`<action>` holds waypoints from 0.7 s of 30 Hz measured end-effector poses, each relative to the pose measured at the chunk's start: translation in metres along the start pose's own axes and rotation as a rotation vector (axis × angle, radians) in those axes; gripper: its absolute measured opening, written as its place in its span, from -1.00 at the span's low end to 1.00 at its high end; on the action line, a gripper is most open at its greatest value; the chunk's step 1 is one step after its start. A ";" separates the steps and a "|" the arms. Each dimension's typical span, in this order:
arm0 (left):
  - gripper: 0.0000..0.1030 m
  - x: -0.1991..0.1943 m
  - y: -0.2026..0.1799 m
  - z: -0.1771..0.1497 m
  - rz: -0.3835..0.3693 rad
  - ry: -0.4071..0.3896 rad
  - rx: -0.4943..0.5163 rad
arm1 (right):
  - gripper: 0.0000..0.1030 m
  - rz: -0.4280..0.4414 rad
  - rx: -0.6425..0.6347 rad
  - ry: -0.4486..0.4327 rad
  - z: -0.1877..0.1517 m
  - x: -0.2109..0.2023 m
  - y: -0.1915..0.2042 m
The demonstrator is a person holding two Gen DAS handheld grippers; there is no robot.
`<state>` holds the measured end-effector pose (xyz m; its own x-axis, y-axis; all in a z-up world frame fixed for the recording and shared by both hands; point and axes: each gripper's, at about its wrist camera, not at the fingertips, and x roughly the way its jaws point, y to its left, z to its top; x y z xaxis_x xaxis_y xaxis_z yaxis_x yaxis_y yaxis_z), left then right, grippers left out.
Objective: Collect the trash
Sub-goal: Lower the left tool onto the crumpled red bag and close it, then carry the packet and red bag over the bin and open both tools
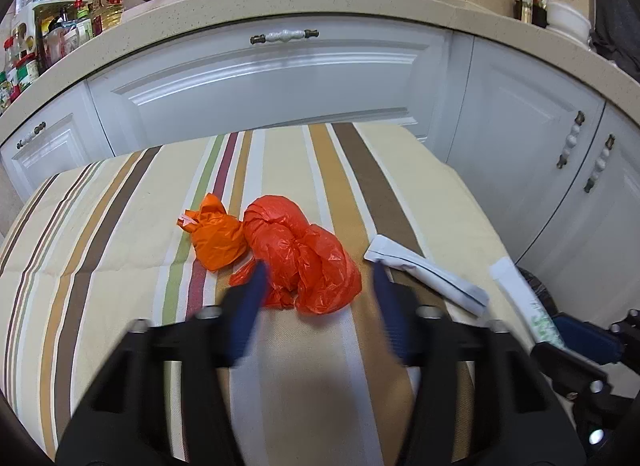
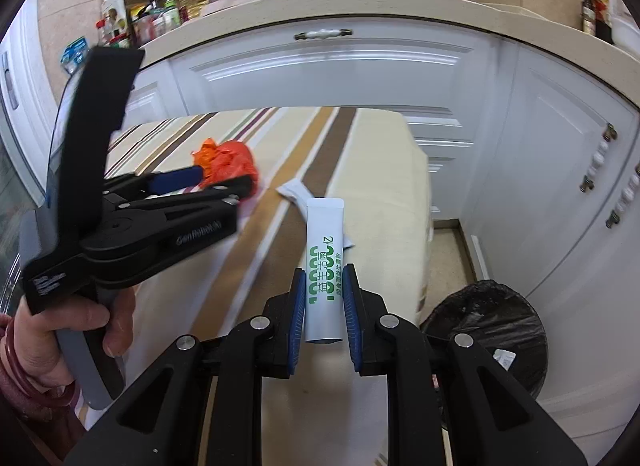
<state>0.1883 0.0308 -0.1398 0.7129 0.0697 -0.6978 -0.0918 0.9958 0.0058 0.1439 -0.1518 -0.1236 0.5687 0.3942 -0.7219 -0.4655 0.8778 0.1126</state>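
- The white packet (image 2: 324, 266) held in the right gripper (image 2: 323, 306) has green Chinese writing along it that reads "益生洁菌", with big green numbers beside it and "/Z" at the end.
- The black left gripper (image 2: 224, 181) has pale letters on its side that say "GenRobot.AI".

Two bags (image 1: 276, 254) on table (image 1: 100, 234), sachet (image 1: 428, 274) rightward
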 end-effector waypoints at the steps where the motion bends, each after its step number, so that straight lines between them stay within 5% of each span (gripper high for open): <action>1: -0.55 0.002 0.001 -0.001 -0.014 0.011 -0.009 | -0.62 -0.002 0.005 -0.002 -0.001 -0.001 -0.002; 2: -0.78 0.003 0.002 -0.002 -0.020 0.018 -0.016 | -0.62 -0.004 0.013 -0.005 -0.002 -0.002 -0.005; 5: -0.92 -0.001 0.005 -0.007 -0.029 0.006 -0.024 | -0.62 -0.011 0.032 -0.018 -0.005 -0.003 -0.011; 21: -0.97 -0.078 -0.031 -0.021 -0.078 -0.092 0.075 | -0.62 -0.202 0.201 -0.137 -0.032 -0.040 -0.075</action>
<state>0.1213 -0.0069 -0.1006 0.7771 -0.0064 -0.6294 0.0165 0.9998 0.0103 0.1337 -0.2422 -0.1250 0.7284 0.2275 -0.6463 -0.1985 0.9729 0.1188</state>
